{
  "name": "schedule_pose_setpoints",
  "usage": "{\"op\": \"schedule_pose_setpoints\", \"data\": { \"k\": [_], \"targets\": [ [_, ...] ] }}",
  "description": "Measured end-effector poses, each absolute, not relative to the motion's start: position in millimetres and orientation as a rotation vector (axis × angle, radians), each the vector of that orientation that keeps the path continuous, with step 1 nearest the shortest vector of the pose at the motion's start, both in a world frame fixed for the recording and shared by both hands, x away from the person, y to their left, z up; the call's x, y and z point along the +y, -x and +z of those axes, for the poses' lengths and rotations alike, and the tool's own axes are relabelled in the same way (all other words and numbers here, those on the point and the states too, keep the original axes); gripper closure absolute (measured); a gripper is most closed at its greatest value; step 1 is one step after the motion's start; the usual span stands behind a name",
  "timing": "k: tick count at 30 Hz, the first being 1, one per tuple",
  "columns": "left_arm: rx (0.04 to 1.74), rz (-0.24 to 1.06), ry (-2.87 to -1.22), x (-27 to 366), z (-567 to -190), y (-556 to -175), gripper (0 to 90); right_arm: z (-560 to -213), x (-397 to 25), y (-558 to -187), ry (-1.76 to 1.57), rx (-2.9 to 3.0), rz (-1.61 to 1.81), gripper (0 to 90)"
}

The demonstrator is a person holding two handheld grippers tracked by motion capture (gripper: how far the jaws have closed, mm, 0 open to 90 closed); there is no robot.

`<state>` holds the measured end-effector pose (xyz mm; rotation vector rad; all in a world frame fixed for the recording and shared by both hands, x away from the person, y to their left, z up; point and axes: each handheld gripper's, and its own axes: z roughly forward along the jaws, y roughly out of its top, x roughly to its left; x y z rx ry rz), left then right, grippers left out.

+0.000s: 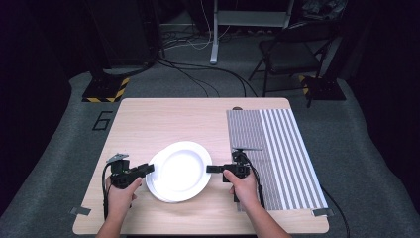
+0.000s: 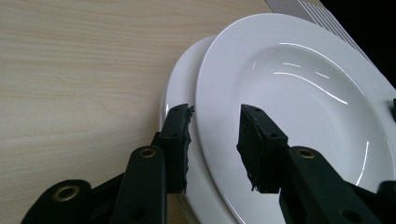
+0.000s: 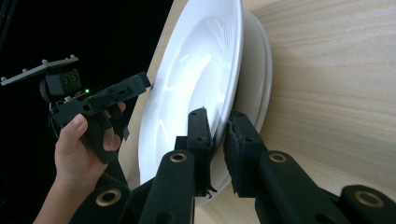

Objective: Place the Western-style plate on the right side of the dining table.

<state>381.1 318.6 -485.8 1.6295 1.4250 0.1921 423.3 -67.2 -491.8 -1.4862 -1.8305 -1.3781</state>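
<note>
Two glossy white dinner plates sit stacked on a pale wood-grain table (image 1: 148, 119), toward its near edge and slightly left of centre. The upper plate (image 1: 181, 166) is round, with a broad flat rim and a shallow well that catches streaks of light. It rests off-centre on the lower plate (image 1: 154, 191), so a crescent of the lower plate's rim shows along the near-left side.

A person's two hands come in from the near edge, one on each side of the stack. The left gripper (image 1: 148, 168) points at the upper plate's left rim; in the left gripper view its jaws stand apart, straddling that rim with a gap on each side, gripping nothing. The right gripper (image 1: 214, 169) meets the plates' right edge; in the right gripper view its jaws are pinched on the upper plate's rim.

To the right of the plates lies a grey-and-white striped placemat (image 1: 282, 153). Beyond the table's far edge, on a grey floor, stands a dark folding chair (image 1: 289, 52).
</note>
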Motion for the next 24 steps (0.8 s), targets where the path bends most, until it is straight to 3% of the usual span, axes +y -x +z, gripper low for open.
{"op": "schedule_pose_setpoints", "data": {
  "k": [24],
  "targets": [
    [1.412, 0.088, -1.613, 306.3, -493.3, -393.8, 55.6, -488.9, -73.8, -414.7, 1.479, -1.825, -1.424, 81.4]
  ]
}}
